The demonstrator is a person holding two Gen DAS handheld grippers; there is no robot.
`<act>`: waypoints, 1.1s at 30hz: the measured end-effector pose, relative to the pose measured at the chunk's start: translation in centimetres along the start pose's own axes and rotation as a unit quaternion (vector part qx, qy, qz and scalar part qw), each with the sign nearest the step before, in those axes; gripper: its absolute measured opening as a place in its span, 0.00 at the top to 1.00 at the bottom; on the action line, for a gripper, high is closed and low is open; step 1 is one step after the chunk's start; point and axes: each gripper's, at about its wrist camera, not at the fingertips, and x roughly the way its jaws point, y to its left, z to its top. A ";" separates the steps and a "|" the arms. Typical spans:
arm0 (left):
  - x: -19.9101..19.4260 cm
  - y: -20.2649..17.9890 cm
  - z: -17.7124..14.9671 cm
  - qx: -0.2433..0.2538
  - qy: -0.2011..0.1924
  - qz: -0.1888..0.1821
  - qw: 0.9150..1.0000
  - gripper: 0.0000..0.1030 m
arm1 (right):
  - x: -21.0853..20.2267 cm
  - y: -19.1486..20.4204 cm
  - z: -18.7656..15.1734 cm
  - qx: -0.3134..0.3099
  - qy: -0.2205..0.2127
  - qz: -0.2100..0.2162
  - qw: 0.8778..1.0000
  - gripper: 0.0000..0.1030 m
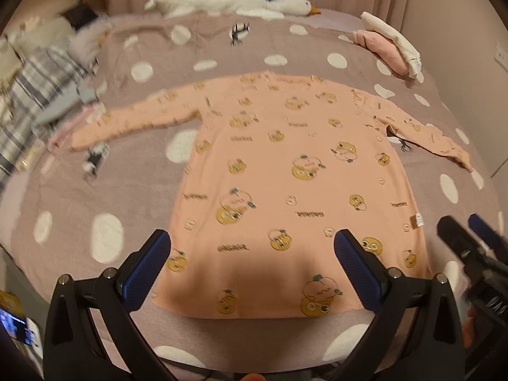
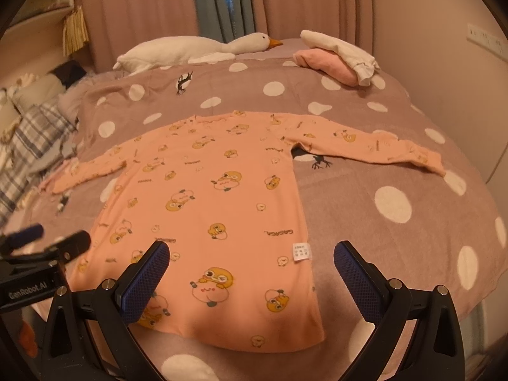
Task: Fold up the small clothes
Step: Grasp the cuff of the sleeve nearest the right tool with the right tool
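Blue-padded, my left gripper and right gripper both gape wide and empty above the hem of the peach shirt, which lies flat on the dotted blanket, sleeves spread. I judge a clean first fold means pinching one sleeve and carrying it straight across.

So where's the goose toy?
The white goose lies at the bed's far edge by the curtains, beyond the peach shirt, left of the folded clothes.
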 end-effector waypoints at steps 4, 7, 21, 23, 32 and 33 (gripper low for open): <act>1.7 1.5 -0.2 -0.049 0.030 -0.039 0.998 0.00 | 0.2 -3.6 0.0 0.088 -0.002 0.082 0.993 0.01; 3.1 2.8 -0.3 -0.096 0.050 -0.068 0.992 0.00 | 0.7 -6.5 -0.4 0.141 0.000 0.099 0.985 0.01; 5.8 4.2 0.9 -0.103 0.053 -0.009 0.993 0.00 | 2.2 -22.3 -0.6 0.324 -0.044 0.045 0.944 0.01; 6.2 3.6 1.1 -0.095 0.055 -0.014 0.994 0.00 | 3.1 -23.5 0.0 0.336 -0.041 0.046 0.940 0.01; 7.1 2.3 2.7 -0.107 0.051 -0.030 0.992 0.01 | 8.4 -28.5 3.6 0.433 -0.060 0.122 0.891 0.01; 7.1 2.3 3.0 -0.111 0.047 -0.029 0.992 0.01 | 8.8 -29.0 3.9 0.443 -0.063 0.123 0.886 0.01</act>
